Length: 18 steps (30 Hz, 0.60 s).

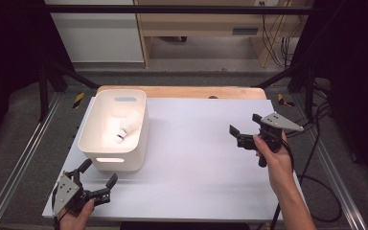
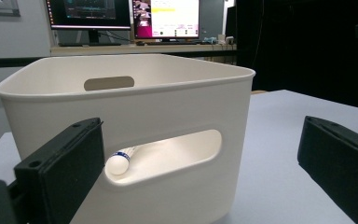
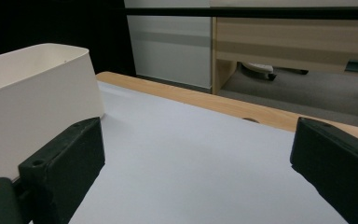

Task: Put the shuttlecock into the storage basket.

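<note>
White bin (image 1: 96, 136) is set at the table's (image 1: 196, 158) left side; a shuttlecock (image 1: 127, 128) lies inside. Left gripper (image 1: 96, 177) is held near the bin's front, jaws spread, nothing grasped. Right gripper (image 1: 243, 129) is held at right, jaws likewise spread.

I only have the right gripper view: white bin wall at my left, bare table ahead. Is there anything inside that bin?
Observer: Yes, a shuttlecock lies on the floor of the white bin.
Operator: Which way does it point?
Observer: In the left gripper view its cork tip shows through the near handle slot.
Operator: Where is the left gripper?
Observer: The left gripper is at the near left table corner, open, facing that slot wall.
Operator: Is it holding anything?
Observer: No, nothing sits between its fingers.
</note>
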Each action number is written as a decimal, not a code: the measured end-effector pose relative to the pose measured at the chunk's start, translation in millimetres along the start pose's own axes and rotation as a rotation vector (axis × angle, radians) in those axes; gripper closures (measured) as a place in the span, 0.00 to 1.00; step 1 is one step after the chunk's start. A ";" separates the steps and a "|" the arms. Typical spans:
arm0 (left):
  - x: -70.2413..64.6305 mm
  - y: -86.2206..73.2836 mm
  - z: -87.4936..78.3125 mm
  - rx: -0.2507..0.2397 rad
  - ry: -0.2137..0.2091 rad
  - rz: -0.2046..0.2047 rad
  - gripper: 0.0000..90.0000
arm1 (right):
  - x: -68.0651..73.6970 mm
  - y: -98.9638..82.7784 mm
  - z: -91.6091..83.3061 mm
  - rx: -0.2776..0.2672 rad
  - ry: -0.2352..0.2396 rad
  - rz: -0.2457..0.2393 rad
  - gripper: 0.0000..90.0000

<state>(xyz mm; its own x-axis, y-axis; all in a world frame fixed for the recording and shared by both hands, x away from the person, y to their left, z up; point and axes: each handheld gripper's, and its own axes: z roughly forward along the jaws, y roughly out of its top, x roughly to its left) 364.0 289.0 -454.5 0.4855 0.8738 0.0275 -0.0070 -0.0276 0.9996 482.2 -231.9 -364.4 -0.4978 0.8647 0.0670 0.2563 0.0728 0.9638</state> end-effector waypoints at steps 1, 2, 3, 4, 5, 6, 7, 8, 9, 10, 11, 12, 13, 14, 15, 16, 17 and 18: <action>0.4 0.1 -0.2 0.000 0.001 0.001 0.01 | -0.4 -1.3 -1.2 -0.004 -0.003 -0.001 0.04; 0.8 0.3 -0.3 0.000 0.001 0.002 0.01 | -0.8 -2.9 -2.5 -0.006 -0.002 -0.003 0.04; 1.4 0.4 -0.4 0.003 0.003 0.004 0.01 | -1.1 -4.8 -3.5 -0.006 -0.005 -0.004 0.04; 1.8 0.4 -0.6 0.003 0.003 0.000 0.01 | -1.4 -6.9 -4.4 -0.004 -0.008 -0.007 0.04; 2.0 0.3 -0.8 0.000 0.004 -0.002 0.01 | -1.7 -9.1 -5.3 -0.010 -0.009 -0.009 0.04; 2.2 0.4 -1.1 -0.001 0.005 -0.002 0.01 | -1.9 -11.2 -6.3 -0.012 -0.009 -0.011 0.04; 2.3 0.4 -1.2 -0.002 0.004 -0.003 0.01 | -2.3 -13.1 -7.5 -0.015 -0.008 -0.014 0.04; 2.3 0.3 -1.1 -0.001 0.003 -0.003 0.01 | -2.5 -14.9 -8.9 -0.022 -0.011 -0.014 0.04; 2.2 0.3 -1.0 0.000 0.002 -0.001 0.01 | -2.8 -16.5 -10.3 -0.031 -0.013 -0.014 0.04; 2.1 0.4 -0.9 -0.001 0.001 -0.002 0.01 | -3.0 -17.9 -11.8 -0.038 -0.015 -0.013 0.04; 2.0 0.5 -0.9 -0.002 -0.001 -0.001 0.01 | -3.2 -19.1 -13.1 -0.045 -0.016 -0.015 0.04; 1.9 0.6 -1.0 -0.002 -0.001 0.001 0.01 | -3.5 -20.1 -14.5 -0.047 -0.018 -0.018 0.04; 1.8 0.5 -1.2 -0.002 -0.002 0.002 0.01 | -3.7 -21.1 -15.8 -0.052 -0.019 -0.017 0.04; 1.9 0.5 -1.3 -0.001 -0.002 0.002 0.01 | -4.2 -22.1 -17.2 -0.053 -0.019 -0.018 0.04; 2.1 0.4 -1.3 -0.001 -0.001 0.001 0.01 | -4.7 -23.0 -18.7 -0.058 -0.023 -0.019 0.04; 2.2 0.3 -1.3 0.000 0.000 -0.001 0.01 | -5.3 -24.1 -20.1 -0.062 -0.025 -0.020 0.03; 2.3 0.2 -1.3 0.000 0.000 -0.003 0.01 | -5.9 -25.2 -21.7 -0.062 -0.026 -0.022 0.03; 2.3 0.2 -1.3 0.000 0.000 -0.003 0.01 | -6.3 -26.5 -23.1 -0.063 -0.030 -0.021 0.03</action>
<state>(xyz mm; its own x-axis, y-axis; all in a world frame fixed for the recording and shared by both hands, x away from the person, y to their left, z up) 364.0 291.6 -454.2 0.4852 0.8741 0.0246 -0.0054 -0.0252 0.9997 459.3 -250.7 -384.4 -0.4775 0.8777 0.0394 0.1925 0.0608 0.9794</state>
